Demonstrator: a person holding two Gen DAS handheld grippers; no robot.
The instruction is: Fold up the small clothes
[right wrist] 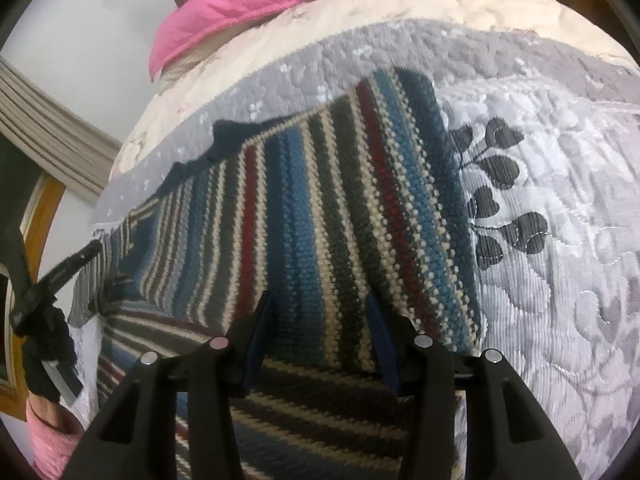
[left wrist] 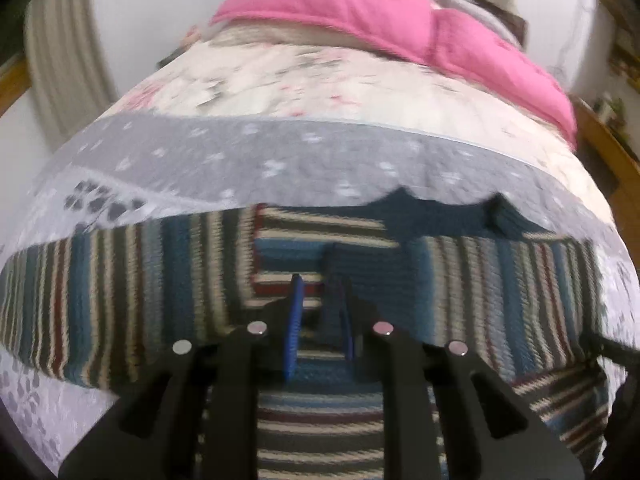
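Observation:
A striped knit sweater (left wrist: pixel 120 280) in blue, cream, grey and dark red lies flat on the bed, its dark blue collar (left wrist: pixel 448 216) at the far side. My left gripper (left wrist: pixel 320 320) hovers low over the sweater's middle. Its jaws stand a narrow gap apart, and a dark blue band of the knit shows in that gap. The view is blurred. In the right wrist view one sleeve of the sweater (right wrist: pixel 320 200) stretches away from me. My right gripper (right wrist: pixel 320 340) is wide open just above that sleeve. The left gripper (right wrist: pixel 76 260) shows at the left, held by a gloved hand (right wrist: pixel 40 340).
The bed carries a grey and white quilt (left wrist: pixel 280 152) with dark leaf prints (right wrist: pixel 504 192). A pink duvet (left wrist: pixel 360 4) is heaped at the far end. A beige curtain (left wrist: pixel 60 60) hangs at the left and wooden furniture (left wrist: pixel 608 148) stands at the right.

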